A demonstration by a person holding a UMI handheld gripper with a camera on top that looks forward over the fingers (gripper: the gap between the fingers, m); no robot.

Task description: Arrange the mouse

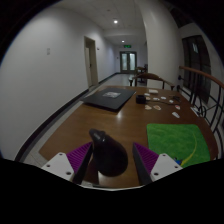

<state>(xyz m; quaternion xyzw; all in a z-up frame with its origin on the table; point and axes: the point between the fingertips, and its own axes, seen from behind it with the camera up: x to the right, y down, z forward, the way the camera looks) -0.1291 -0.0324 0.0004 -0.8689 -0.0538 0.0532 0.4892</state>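
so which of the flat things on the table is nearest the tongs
The green mat, just ahead of the right-hand finger. The dark mat and the small white papers lie farther up the table.

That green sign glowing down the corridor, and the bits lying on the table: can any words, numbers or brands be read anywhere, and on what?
None can be read.
Green ceiling sign: lit, too small to read.
White papers on the table: any print too small.
Dark mouse held in the gripper: no readable brand.
Green mat: yellow lines, no words.
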